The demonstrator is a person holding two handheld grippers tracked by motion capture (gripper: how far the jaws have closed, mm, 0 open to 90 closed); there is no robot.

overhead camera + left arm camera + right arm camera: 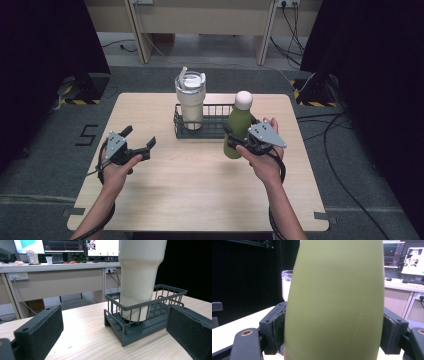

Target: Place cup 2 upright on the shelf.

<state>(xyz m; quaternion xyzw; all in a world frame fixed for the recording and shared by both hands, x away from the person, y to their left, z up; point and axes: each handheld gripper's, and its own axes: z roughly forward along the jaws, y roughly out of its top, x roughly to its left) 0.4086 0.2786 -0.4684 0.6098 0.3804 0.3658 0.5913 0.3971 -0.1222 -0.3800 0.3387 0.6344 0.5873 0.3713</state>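
Observation:
A green bottle with a pale round cap stands upright at the right end of a dark wire basket, held by my right gripper, which is shut on its body. In the right gripper view the bottle sits squeezed between both pads. A cream tumbler with a lid and straw stands in the basket's left end. My left gripper hovers open over the table's left part, pointing at the basket and tumbler, its pads wide apart.
The light wooden table has free room in front and to the left. Beyond it are a desk with monitors, cables on the floor and dark curtains on both sides.

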